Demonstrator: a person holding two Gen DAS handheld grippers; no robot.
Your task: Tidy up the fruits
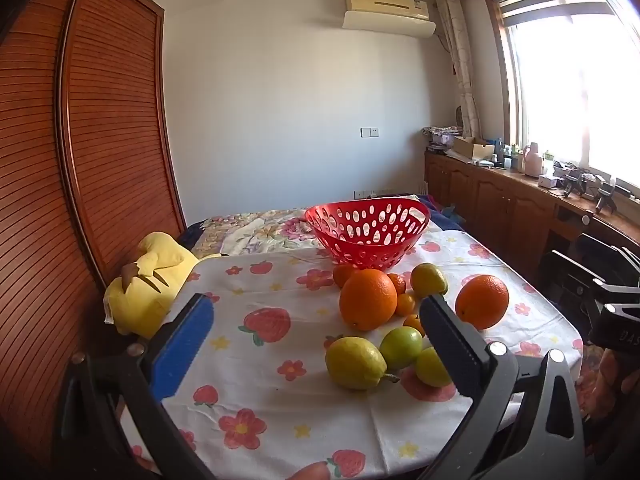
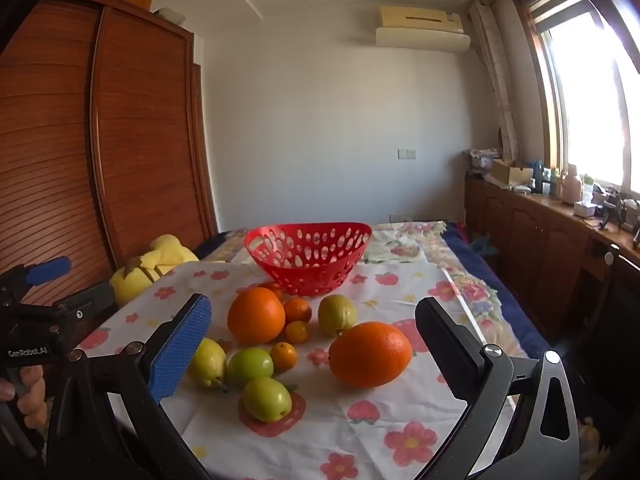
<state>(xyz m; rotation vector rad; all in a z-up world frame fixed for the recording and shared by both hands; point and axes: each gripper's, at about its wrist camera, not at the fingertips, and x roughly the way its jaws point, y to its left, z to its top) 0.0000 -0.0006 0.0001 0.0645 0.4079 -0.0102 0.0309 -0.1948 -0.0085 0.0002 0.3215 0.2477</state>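
Observation:
A red perforated basket [image 1: 368, 232] [image 2: 308, 256] stands empty at the far side of the flowered cloth. In front of it lie two big oranges [image 1: 368, 299] [image 2: 370, 354], several small tangerines [image 2: 298, 310], lemons [image 1: 355, 362] [image 2: 337, 314] and green fruits [image 1: 401, 347] [image 2: 267, 399]. My left gripper [image 1: 316, 328] hovers open over the near part of the cloth, nothing between its fingers. My right gripper [image 2: 314, 332] is open too, short of the fruit pile, with the big orange seen between its fingers but untouched.
A yellow plush toy [image 1: 148, 280] [image 2: 154, 266] lies at the table's left edge against a wooden slatted wardrobe [image 1: 100, 140]. A wooden cabinet [image 1: 520, 208] with clutter runs along the right under the window. A hand holds the left gripper's handle [image 2: 28, 360].

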